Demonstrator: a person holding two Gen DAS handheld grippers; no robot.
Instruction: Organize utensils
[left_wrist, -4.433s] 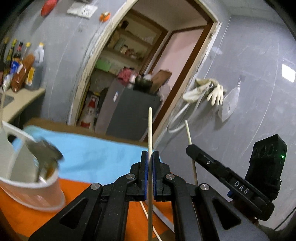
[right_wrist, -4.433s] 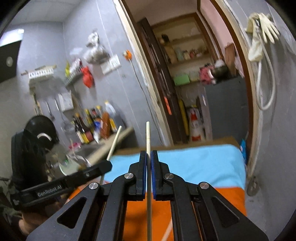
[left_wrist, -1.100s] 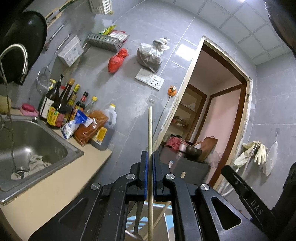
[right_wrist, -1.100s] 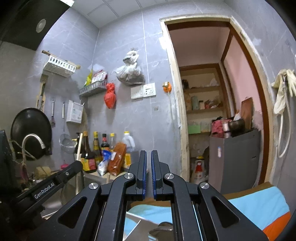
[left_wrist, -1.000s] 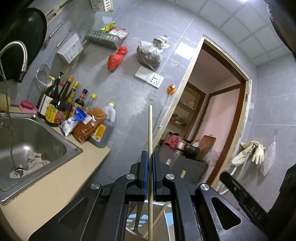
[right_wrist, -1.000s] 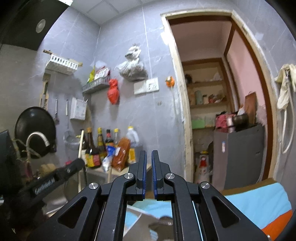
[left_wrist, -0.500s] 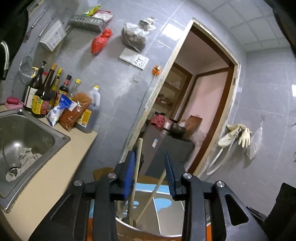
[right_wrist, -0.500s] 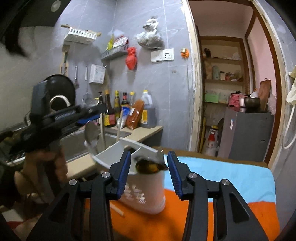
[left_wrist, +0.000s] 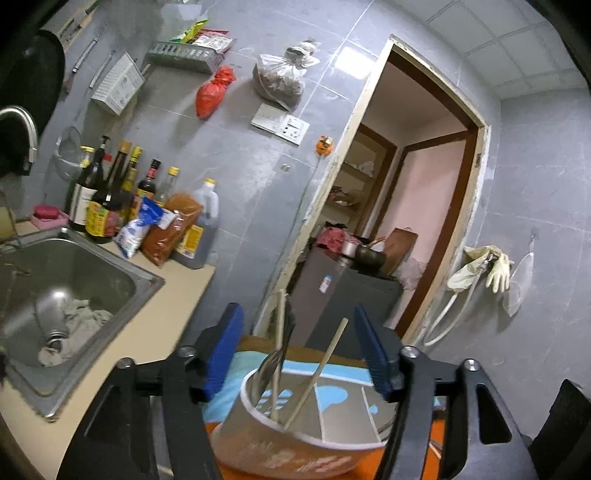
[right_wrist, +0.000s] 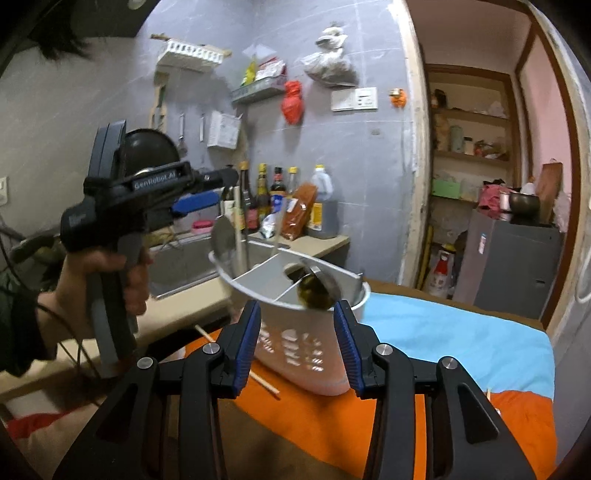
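Orange and blue cloth (right_wrist: 461, 339) spread over the table under everything. On it, a white utensil holder (right_wrist: 299, 328) (left_wrist: 295, 439), standing but seen tilted, its top split by thin dividers into compartments; slotted holes in its side wall.

Left gripper (left_wrist: 299, 354) (right_wrist: 199, 192) poised just above the holder's rim, blue-padded fingers (left_wrist: 223, 350) spread wide, gripping nothing. Seen from the right wrist camera, gripped at the handle by a bare hand (right_wrist: 110, 280), its fingers pointing right toward the holder.

Right gripper (right_wrist: 299, 343) low and close in front of the holder, jaws wide apart with the holder's body showing between them, not touching it as far as can be told, holding nothing.

Inside the holder, two chopsticks (left_wrist: 314, 380), long axes steeply upright: one nearly vertical, tip up; the other leaning right at the top, lower ends together in the same compartment. Beside them a spoon (right_wrist: 223, 232), bowl end up, near the left rim. In another compartment, nearer the right gripper, a metal ladle or spoon (right_wrist: 317, 288), blurred, bowl upward and tipped forward.

One more chopstick (right_wrist: 264, 384) flat on the orange cloth, just left of the holder's base, running diagonally from upper left to lower right.

Behind: steel sink (left_wrist: 74, 266) with a rag, and a row of sauce bottles (left_wrist: 110, 199) on the counter against the grey wall.
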